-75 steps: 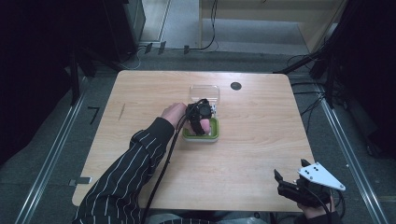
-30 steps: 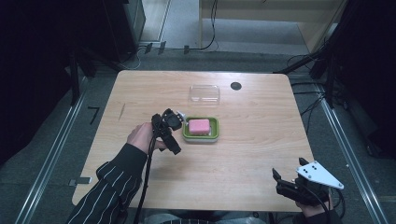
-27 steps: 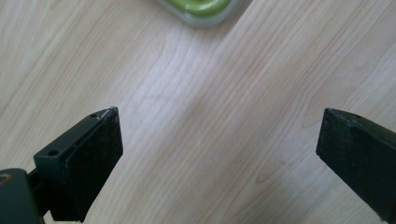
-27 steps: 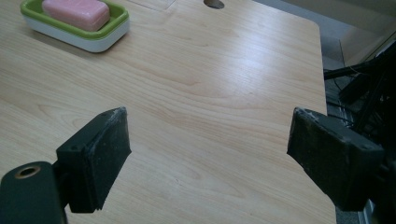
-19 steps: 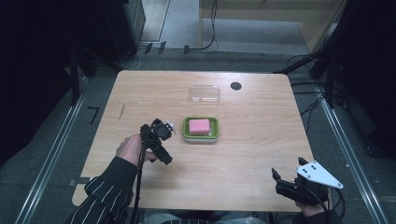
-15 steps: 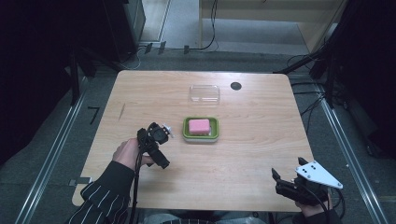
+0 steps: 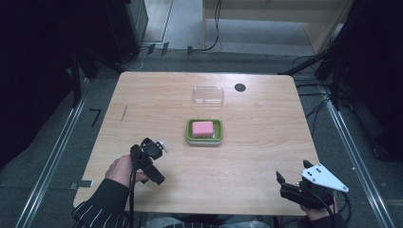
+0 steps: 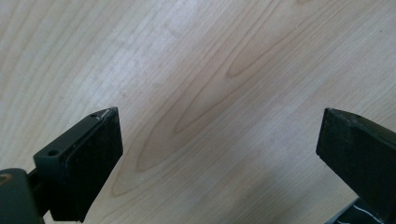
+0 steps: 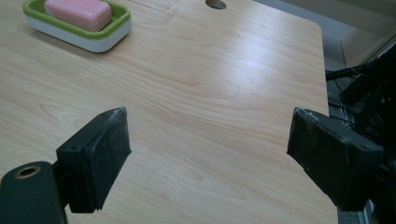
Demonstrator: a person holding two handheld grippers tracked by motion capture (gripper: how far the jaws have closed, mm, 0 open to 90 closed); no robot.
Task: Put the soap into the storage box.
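Observation:
A pink soap bar [image 7: 203, 128] lies in a green-and-white dish [image 7: 217, 135] at the middle of the table. My left gripper [image 7: 149, 164] is held low over the table's front left, well clear of the dish. Its own view shows the left gripper [image 8: 219, 140] open wide with only bare wood between the jaws. My right gripper [image 7: 281, 185] rests at the front right corner. Seen from its own camera, the right gripper [image 9: 210, 149] is open and empty, with the soap bar [image 9: 78, 13] and dish [image 9: 100, 35] far ahead to its left.
A clear plastic lid [image 7: 208, 95] lies on the table behind the dish. A small black hole [image 7: 240, 87] sits in the tabletop to the lid's right. Cables and dark stands surround the wooden table [image 7: 266, 142].
My left gripper has drawn back from over the dish to the front left of the table, leaving the soap in the dish. The right gripper has stayed in place.

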